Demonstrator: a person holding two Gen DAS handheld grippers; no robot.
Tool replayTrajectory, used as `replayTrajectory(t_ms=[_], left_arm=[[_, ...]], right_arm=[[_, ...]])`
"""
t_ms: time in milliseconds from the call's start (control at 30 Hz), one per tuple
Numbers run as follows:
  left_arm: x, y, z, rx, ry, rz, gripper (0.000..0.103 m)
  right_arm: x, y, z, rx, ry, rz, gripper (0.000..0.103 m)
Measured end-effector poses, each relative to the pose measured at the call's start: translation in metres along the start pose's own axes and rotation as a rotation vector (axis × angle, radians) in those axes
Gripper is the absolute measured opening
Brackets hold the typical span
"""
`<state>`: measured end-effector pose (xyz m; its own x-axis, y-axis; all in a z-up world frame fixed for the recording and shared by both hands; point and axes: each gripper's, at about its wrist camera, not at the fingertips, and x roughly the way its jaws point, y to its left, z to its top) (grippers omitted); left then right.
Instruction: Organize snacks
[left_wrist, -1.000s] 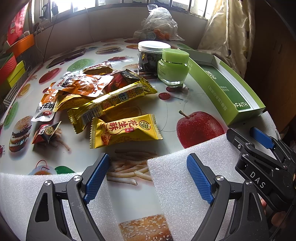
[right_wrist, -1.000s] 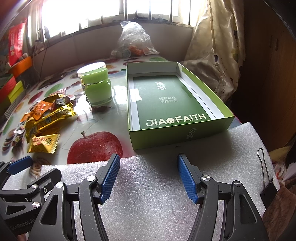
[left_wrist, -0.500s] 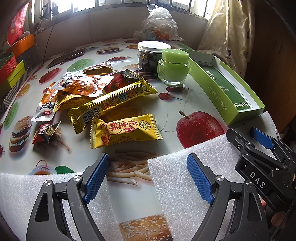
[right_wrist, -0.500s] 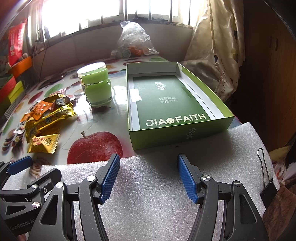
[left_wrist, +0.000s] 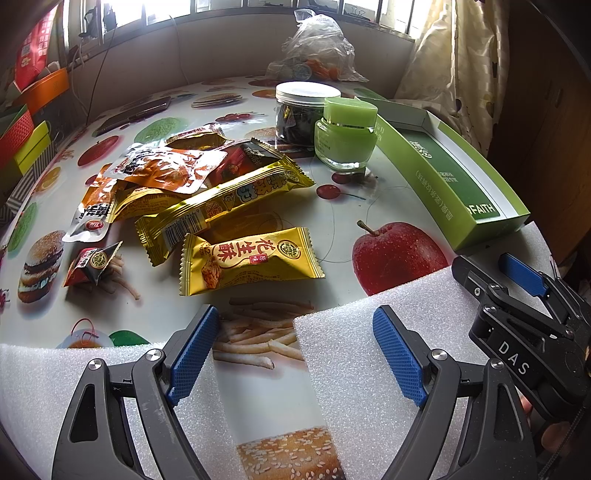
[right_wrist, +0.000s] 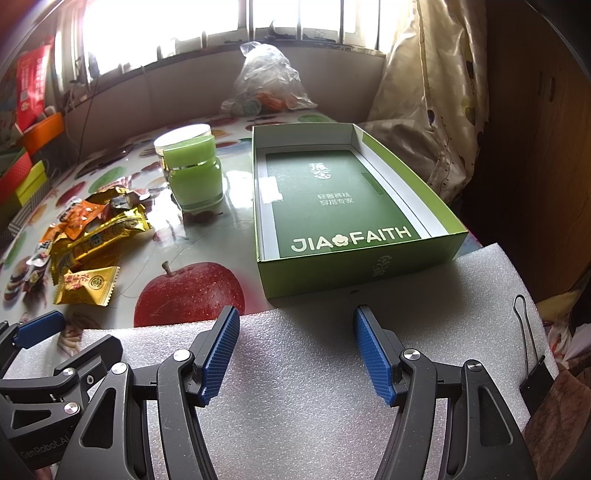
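A pile of snack packets (left_wrist: 192, 188) lies on the fruit-print table; the nearest is a yellow peanut-candy packet (left_wrist: 251, 260), with a long gold bar (left_wrist: 221, 206) behind it. The pile also shows in the right wrist view (right_wrist: 88, 240). An open green box (right_wrist: 343, 206) marked JIA FAITH stands to the right and is empty inside; it also shows in the left wrist view (left_wrist: 454, 177). My left gripper (left_wrist: 291, 354) is open and empty, just short of the yellow packet. My right gripper (right_wrist: 295, 354) is open and empty over white foam, in front of the box.
A green jar (left_wrist: 345, 134) and a clear jar with a white lid (left_wrist: 301, 110) stand between the snacks and the box. A plastic bag (left_wrist: 319, 50) lies at the far edge. White foam sheets (right_wrist: 314, 387) cover the near edge. A binder clip (right_wrist: 533, 373) sits at the right.
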<state>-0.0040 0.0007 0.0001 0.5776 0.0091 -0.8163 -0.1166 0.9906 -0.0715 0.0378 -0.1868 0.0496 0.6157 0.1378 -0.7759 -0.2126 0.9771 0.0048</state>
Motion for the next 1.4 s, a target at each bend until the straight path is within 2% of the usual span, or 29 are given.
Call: replayTrajectory(t_ms=[533, 700, 800, 900, 1067, 1167, 1400], left_arm=[[-0.002, 0.0, 0.005, 0.004, 0.01, -0.007, 0.086], [-0.001, 0.001, 0.007, 0.007, 0.024, -0.029, 0.086], [-0.008, 0.006, 0.009, 0.001, 0.009, -0.035, 0.086], [-0.02, 0.015, 0.011, -0.01, -0.016, -0.035, 0.086], [-0.042, 0.042, 0.017, -0.055, -0.066, -0.025, 0.086], [-0.051, 0.062, 0.019, -0.094, -0.087, -0.007, 0.086], [-0.054, 0.117, 0.014, -0.196, -0.084, 0.088, 0.086]], right_arm=[[0.0, 0.001, 0.001, -0.003, 0.004, 0.001, 0.064], [0.001, -0.001, 0.006, -0.006, 0.008, 0.03, 0.064], [-0.011, 0.003, 0.008, -0.027, -0.027, 0.052, 0.064], [-0.023, 0.014, 0.013, -0.088, -0.077, 0.109, 0.064], [-0.03, 0.04, 0.025, -0.214, -0.082, 0.256, 0.064], [-0.027, 0.062, 0.032, -0.304, -0.045, 0.377, 0.064], [-0.013, 0.11, 0.038, -0.506, 0.015, 0.5, 0.064]])
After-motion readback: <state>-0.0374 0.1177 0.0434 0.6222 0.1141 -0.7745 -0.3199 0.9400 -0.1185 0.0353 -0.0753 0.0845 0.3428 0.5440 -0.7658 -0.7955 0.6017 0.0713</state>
